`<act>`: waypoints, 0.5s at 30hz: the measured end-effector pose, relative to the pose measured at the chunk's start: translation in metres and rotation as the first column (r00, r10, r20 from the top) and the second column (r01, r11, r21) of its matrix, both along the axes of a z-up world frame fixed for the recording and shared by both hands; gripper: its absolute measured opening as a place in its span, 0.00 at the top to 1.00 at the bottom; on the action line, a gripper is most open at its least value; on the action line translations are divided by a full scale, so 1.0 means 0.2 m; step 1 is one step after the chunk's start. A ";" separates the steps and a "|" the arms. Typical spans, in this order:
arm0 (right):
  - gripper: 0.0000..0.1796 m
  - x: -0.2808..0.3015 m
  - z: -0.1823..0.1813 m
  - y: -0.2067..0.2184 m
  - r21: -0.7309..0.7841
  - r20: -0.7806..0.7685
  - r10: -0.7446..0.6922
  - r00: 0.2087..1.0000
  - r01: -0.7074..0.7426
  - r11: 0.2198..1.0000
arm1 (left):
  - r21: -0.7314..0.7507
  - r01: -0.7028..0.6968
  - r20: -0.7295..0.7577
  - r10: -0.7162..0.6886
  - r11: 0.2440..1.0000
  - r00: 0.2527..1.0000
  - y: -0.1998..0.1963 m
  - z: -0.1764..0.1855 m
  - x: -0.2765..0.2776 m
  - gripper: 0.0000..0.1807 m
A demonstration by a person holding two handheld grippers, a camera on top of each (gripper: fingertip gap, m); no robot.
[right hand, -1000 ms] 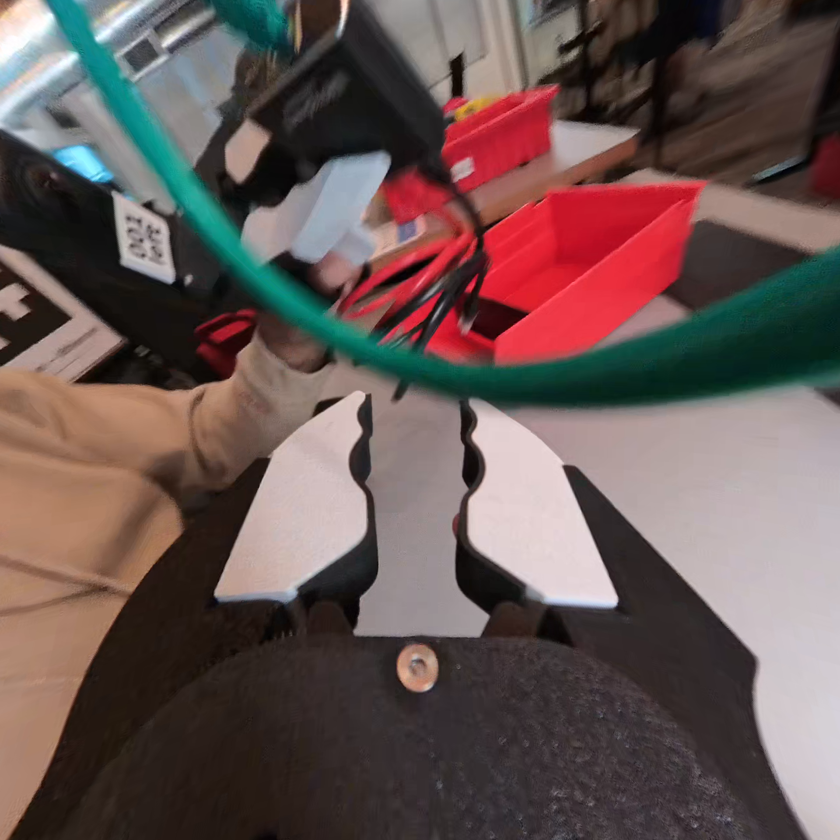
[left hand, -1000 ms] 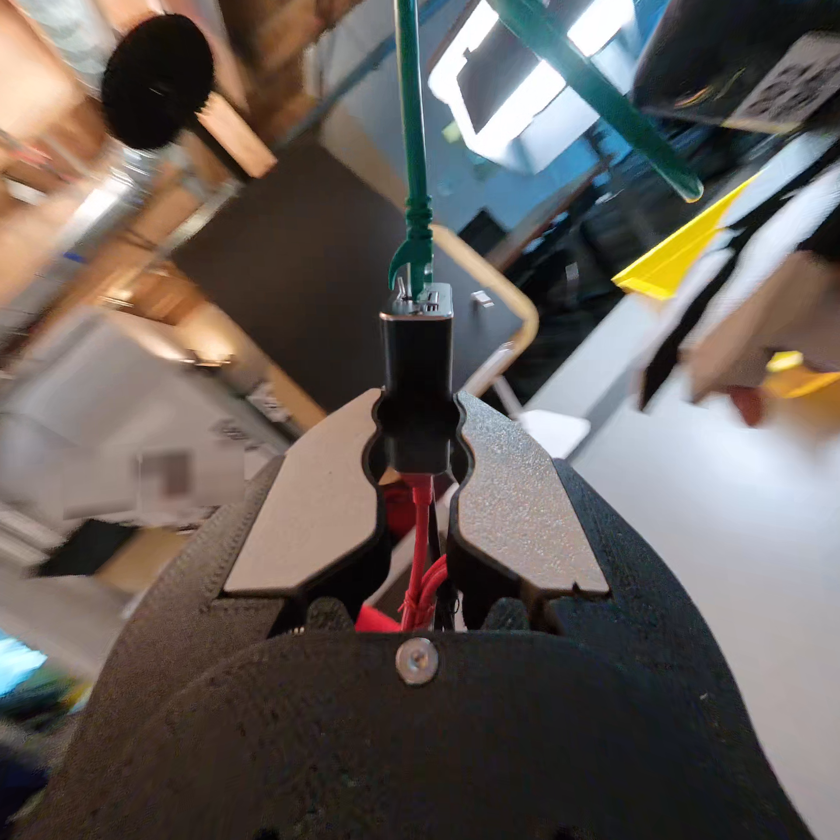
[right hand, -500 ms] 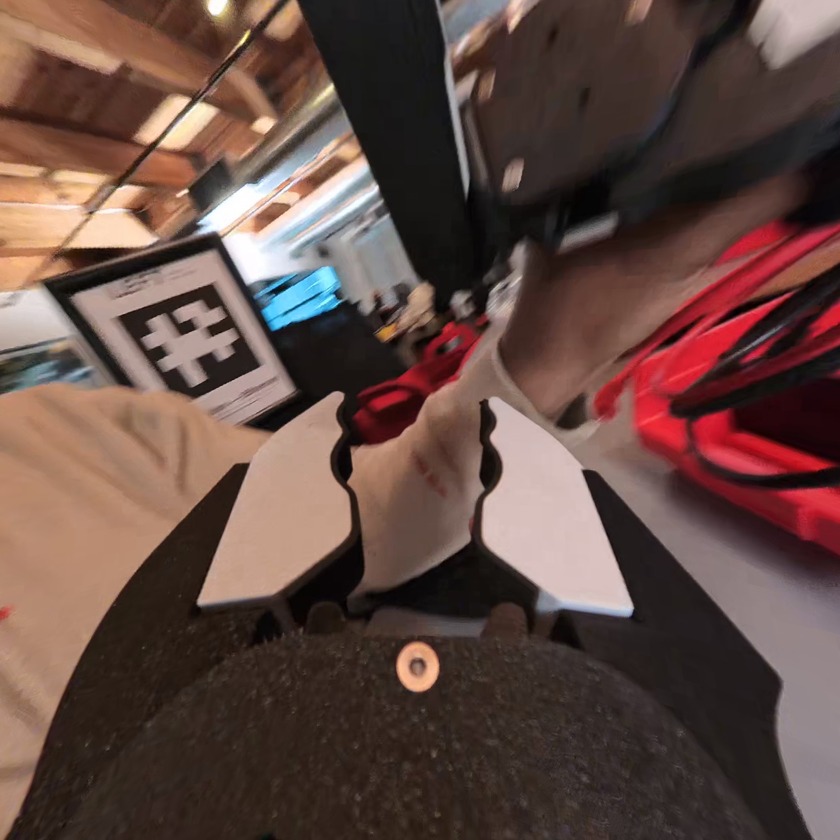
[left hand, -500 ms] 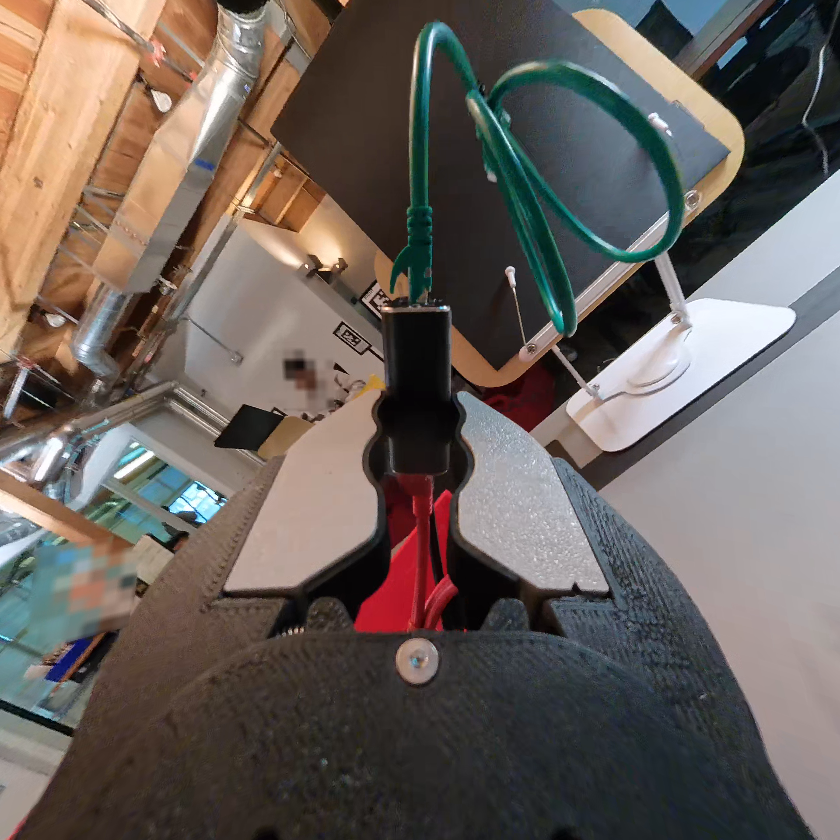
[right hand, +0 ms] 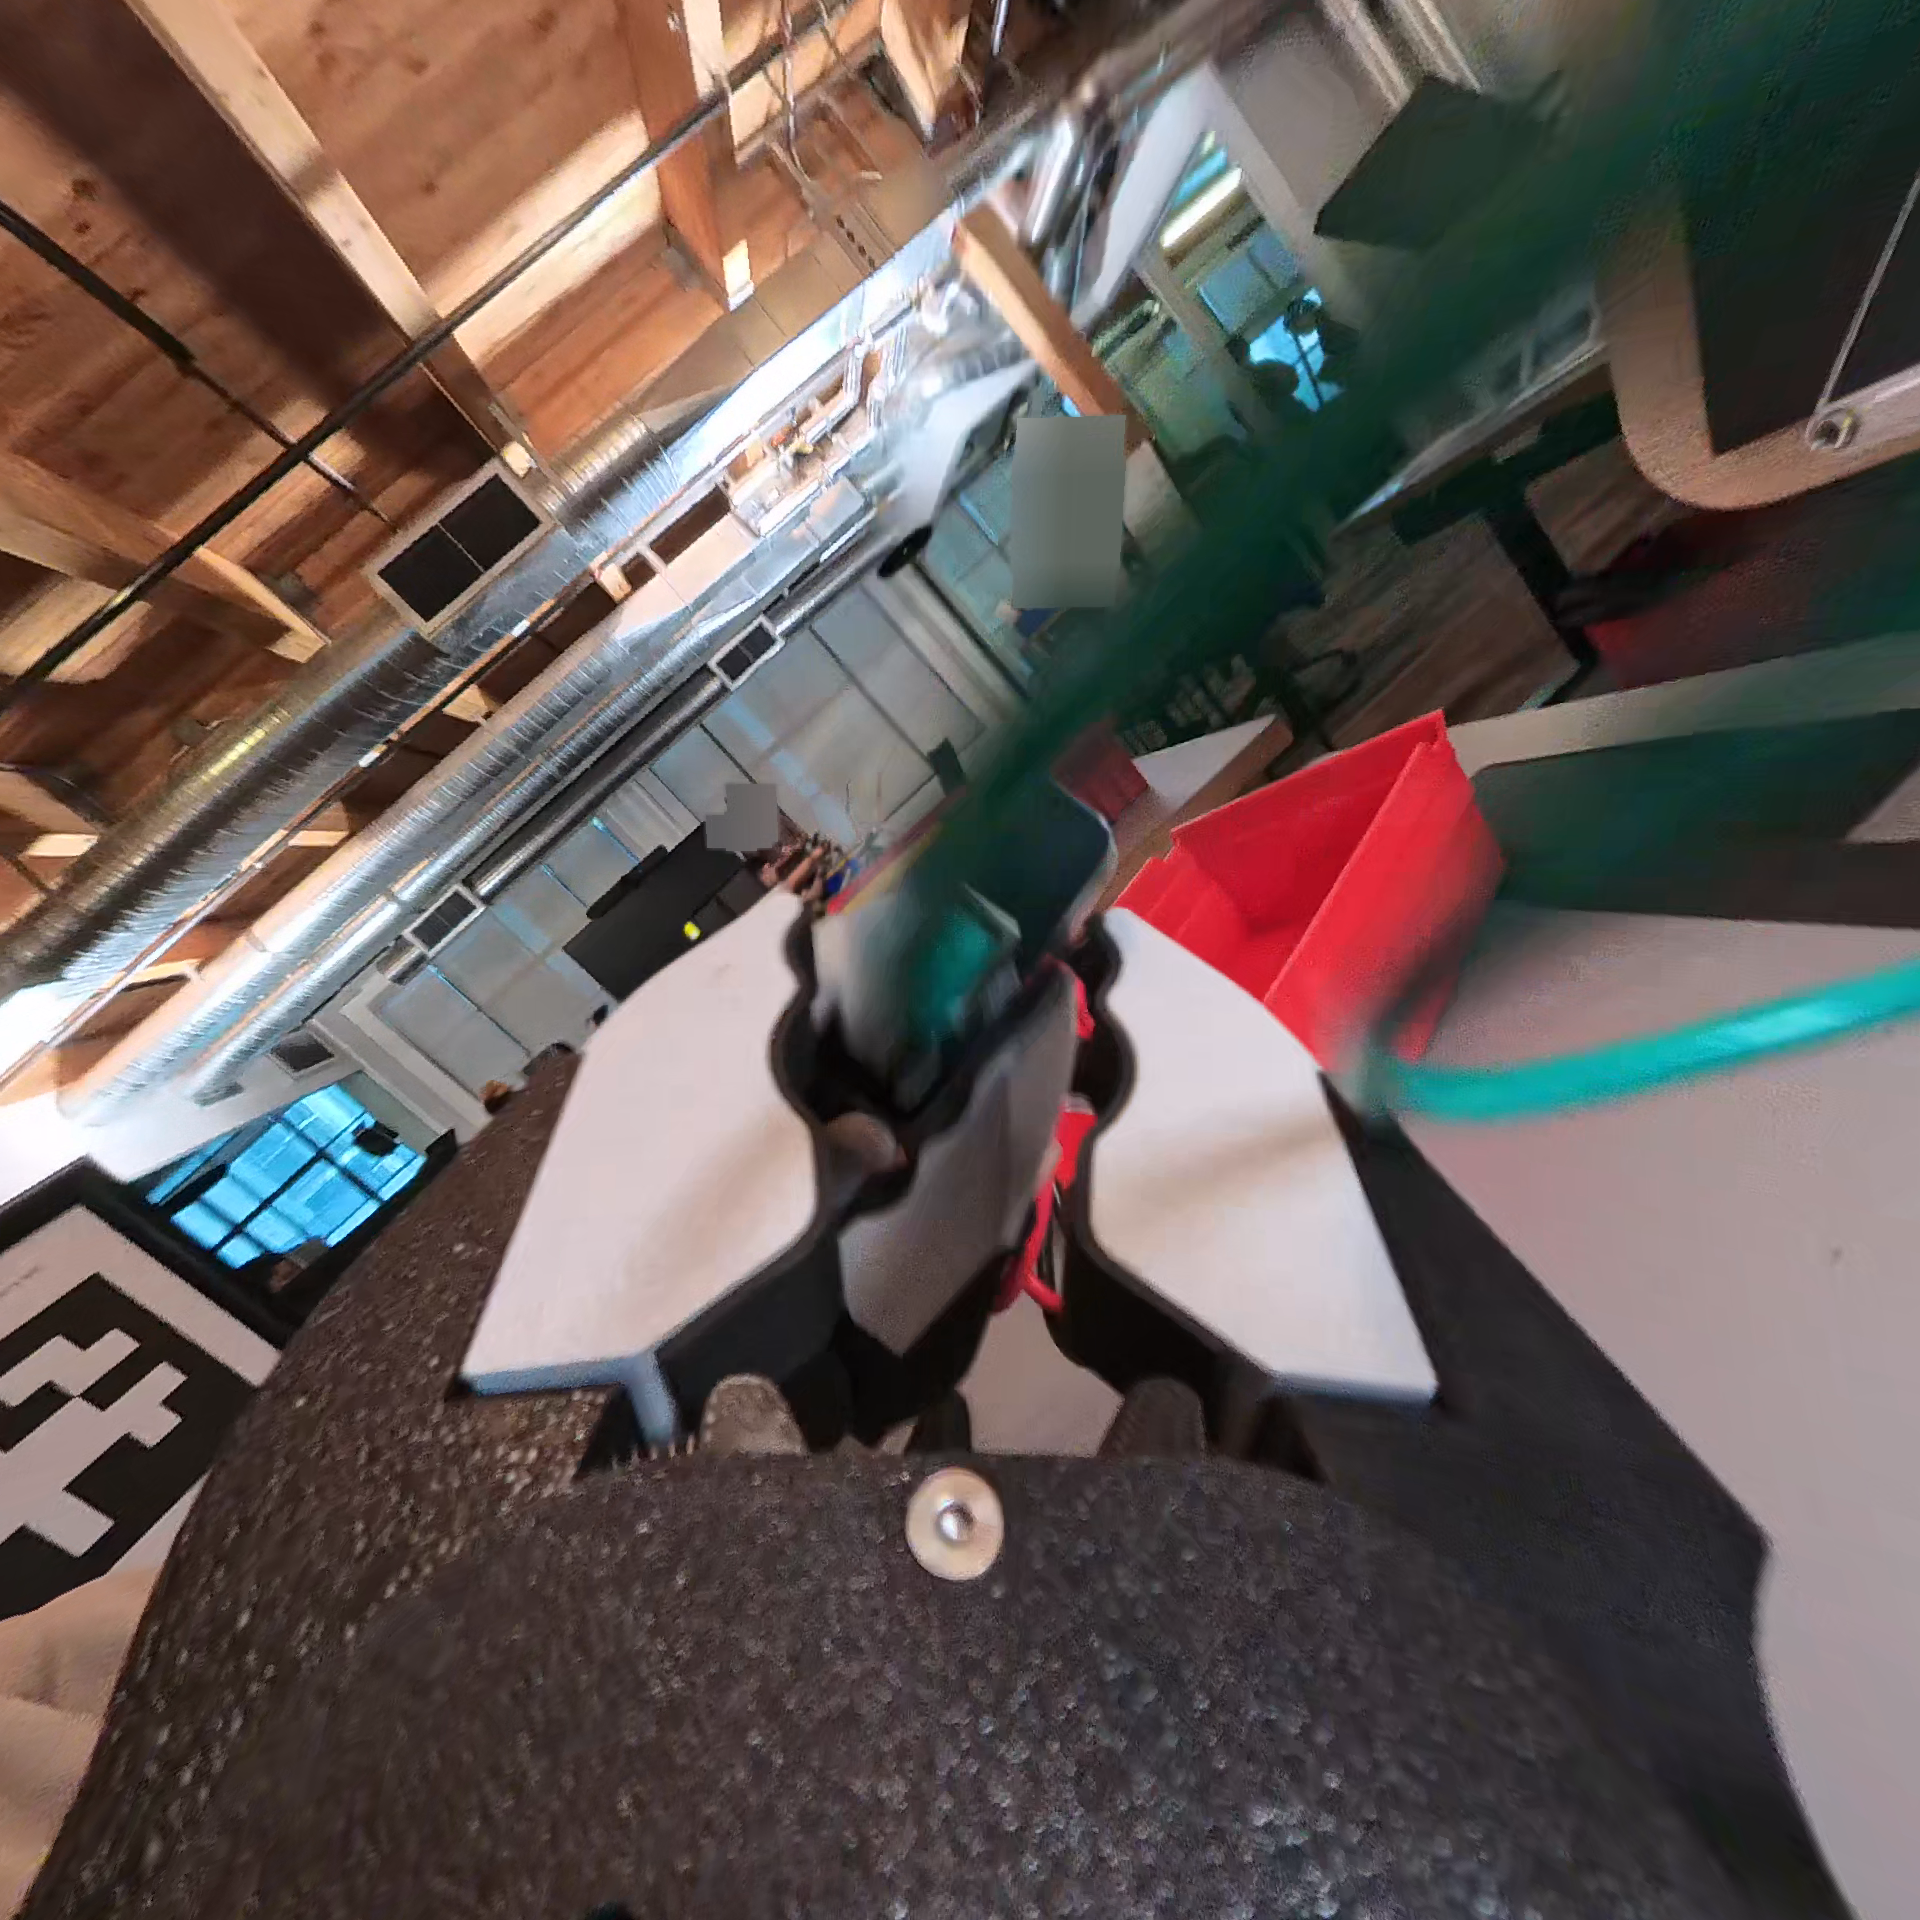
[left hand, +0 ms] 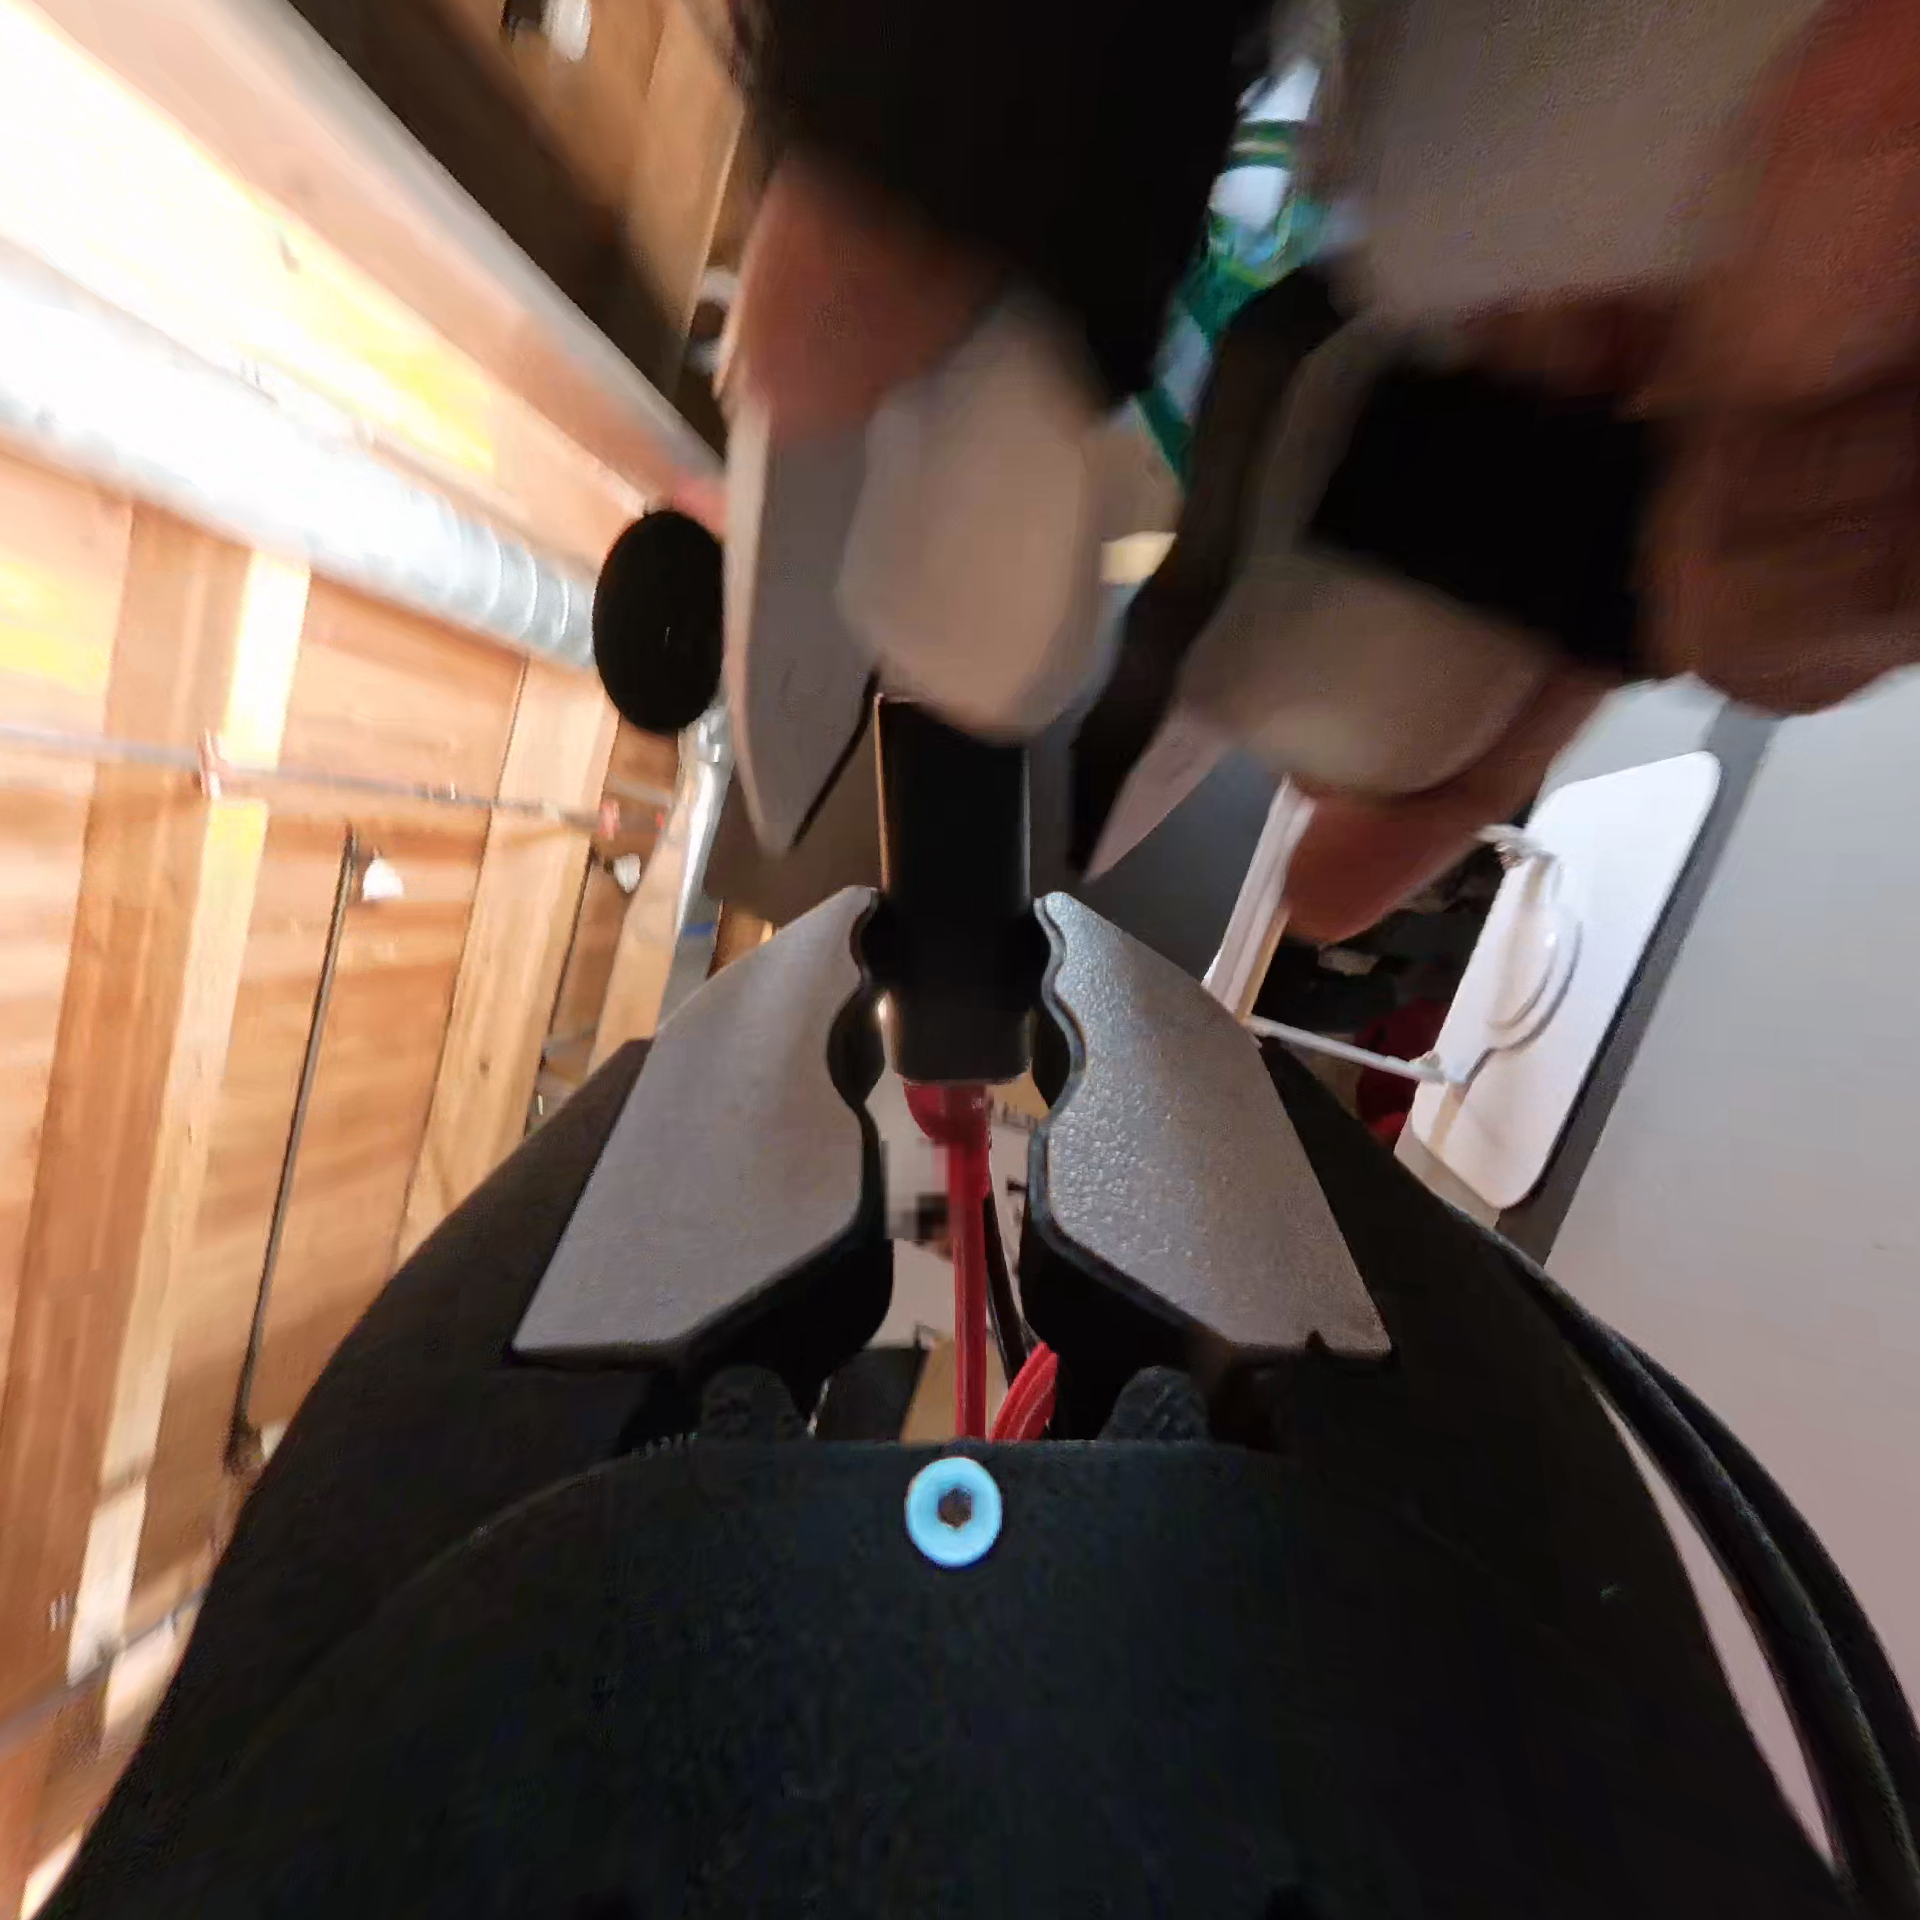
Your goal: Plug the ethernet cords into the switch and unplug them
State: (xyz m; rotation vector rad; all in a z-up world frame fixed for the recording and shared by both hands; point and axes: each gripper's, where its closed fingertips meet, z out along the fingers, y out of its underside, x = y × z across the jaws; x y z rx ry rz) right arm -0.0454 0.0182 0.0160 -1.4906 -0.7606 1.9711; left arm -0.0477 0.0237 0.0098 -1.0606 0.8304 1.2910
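Left gripper (left hand: 954, 971) clamps black switch (left hand: 954, 914); no legible labels.

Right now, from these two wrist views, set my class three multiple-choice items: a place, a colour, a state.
1. Where is the small black box-shaped switch? A in a bin; B between the left gripper's jaws; C on the table.
2. The thin cable at the switch's near end is: A red; B blue; C yellow.
3. The right gripper's jaws are: A pressed together; B apart; C unseen.
B, both jaws clamp it; A, plainly red; B, a wide gap shows.
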 end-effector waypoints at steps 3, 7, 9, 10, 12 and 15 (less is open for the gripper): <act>0.77 0.01 -0.04 0.04 -0.009 0.038 0.028 0.999 -0.028 1.000 | -0.015 0.021 -0.050 -0.021 1.000 0.999 0.02 -0.06 0.06 0.86; 0.82 0.02 -0.04 0.09 0.012 -0.027 0.072 0.997 -0.071 0.997 | -0.147 0.066 0.103 -0.052 0.987 0.993 0.04 -0.10 0.05 0.80; 0.85 0.06 -0.02 0.15 0.018 -0.087 0.088 0.992 -0.087 0.996 | -0.198 0.135 0.237 -0.086 0.971 0.968 0.02 -0.08 0.07 0.76; 0.86 0.09 0.00 0.18 0.038 -0.121 0.099 0.988 -0.095 0.995 | -0.207 0.186 0.317 -0.114 0.961 0.942 0.01 -0.05 0.09 0.76; 0.87 0.15 0.04 0.24 0.082 -0.171 0.106 0.980 -0.093 0.992 | -0.184 0.320 0.468 -0.204 0.929 0.860 -0.04 0.01 0.16 0.79; 0.87 0.25 0.12 0.27 0.181 -0.230 0.106 0.967 -0.065 0.981 | -0.173 0.616 0.766 -0.288 0.768 0.574 -0.11 0.04 0.33 0.84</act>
